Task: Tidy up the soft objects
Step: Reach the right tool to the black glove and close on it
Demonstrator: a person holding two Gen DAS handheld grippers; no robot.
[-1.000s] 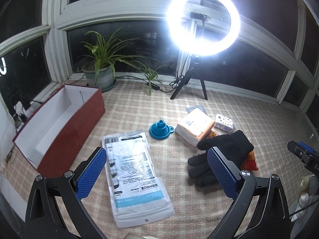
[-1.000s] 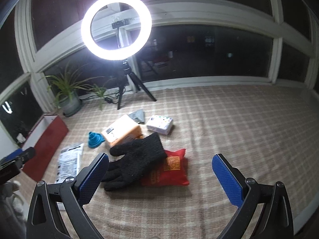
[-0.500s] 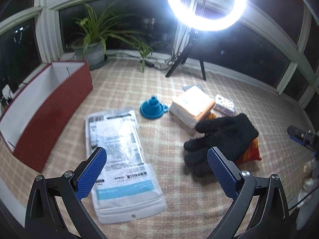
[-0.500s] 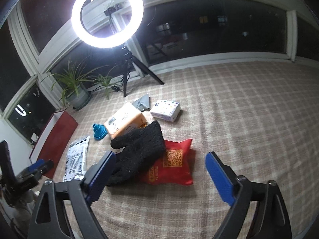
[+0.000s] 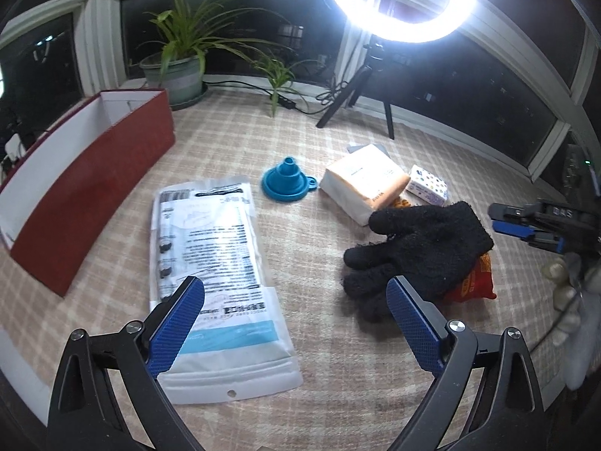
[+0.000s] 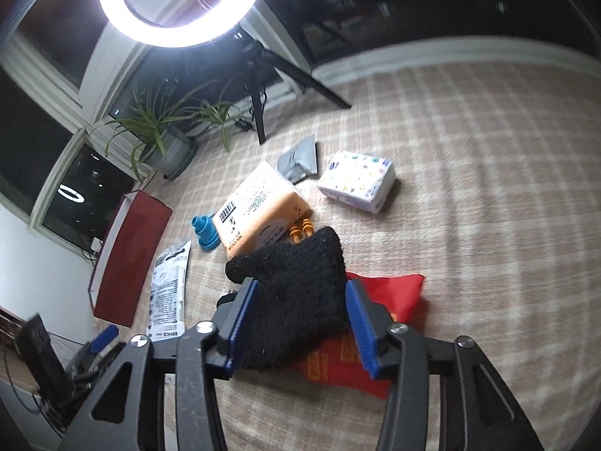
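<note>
A black knit glove (image 6: 296,293) lies on a red pouch (image 6: 379,308) on the plaid cloth. My right gripper (image 6: 300,319) is open, low over the glove, with its blue pads either side of the glove's cuff end. In the left wrist view the glove (image 5: 420,248) lies right of centre, and my left gripper (image 5: 295,323) is open and empty above the cloth between the glove and a white plastic package (image 5: 214,255). An orange tissue pack (image 5: 364,184) and a small patterned tissue pack (image 5: 428,188) lie behind the glove.
An open red box (image 5: 94,184) with a white inside stands at the left. A blue funnel (image 5: 287,180) sits mid-cloth. A ring light on a tripod (image 5: 375,86) and potted plants (image 5: 176,64) stand by the windows. A grey pouch (image 6: 298,158) lies behind the tissue packs.
My right gripper has dropped down and forward onto the glove and its jaws have narrowed around it. My left gripper has moved slightly lower and forward.
</note>
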